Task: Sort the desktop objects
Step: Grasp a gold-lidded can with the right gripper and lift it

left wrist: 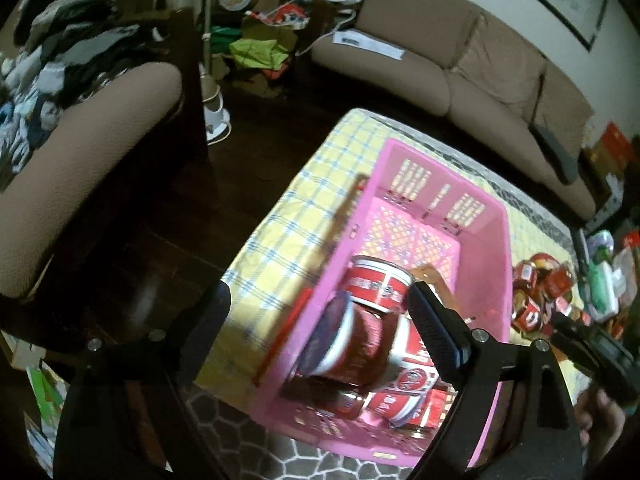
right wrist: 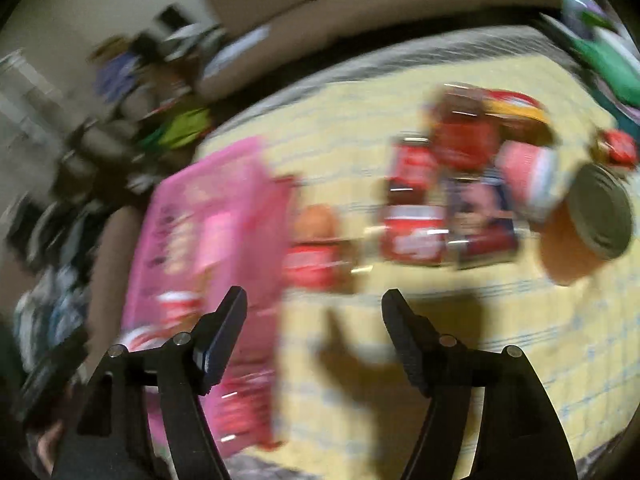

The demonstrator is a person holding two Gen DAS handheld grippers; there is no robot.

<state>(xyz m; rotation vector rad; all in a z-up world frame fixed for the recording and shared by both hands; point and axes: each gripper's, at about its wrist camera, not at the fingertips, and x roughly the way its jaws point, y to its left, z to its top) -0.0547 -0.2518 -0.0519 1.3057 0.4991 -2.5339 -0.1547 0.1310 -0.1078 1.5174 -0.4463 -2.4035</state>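
Note:
A pink plastic basket (left wrist: 486, 236) sits on the yellow checked tablecloth (left wrist: 288, 216) and holds several red and white cans (left wrist: 380, 284). My left gripper (left wrist: 320, 312) is open above the basket's near end, with a red cup-shaped can (left wrist: 352, 344) between its fingers but not gripped. My right gripper (right wrist: 314, 320) is open and empty over the cloth, beside the basket (right wrist: 212, 232). The right wrist view is blurred. A loose group of red cans and jars (right wrist: 460, 200) lies on the cloth beyond it, also seen in the left wrist view (left wrist: 540, 296).
A tan sofa (left wrist: 460, 64) runs behind the table. A padded chair (left wrist: 80, 168) stands to the left over dark floor. A tin with a grey lid (right wrist: 600, 212) lies at the right of the pile. Green packets (left wrist: 604, 280) lie at the far right.

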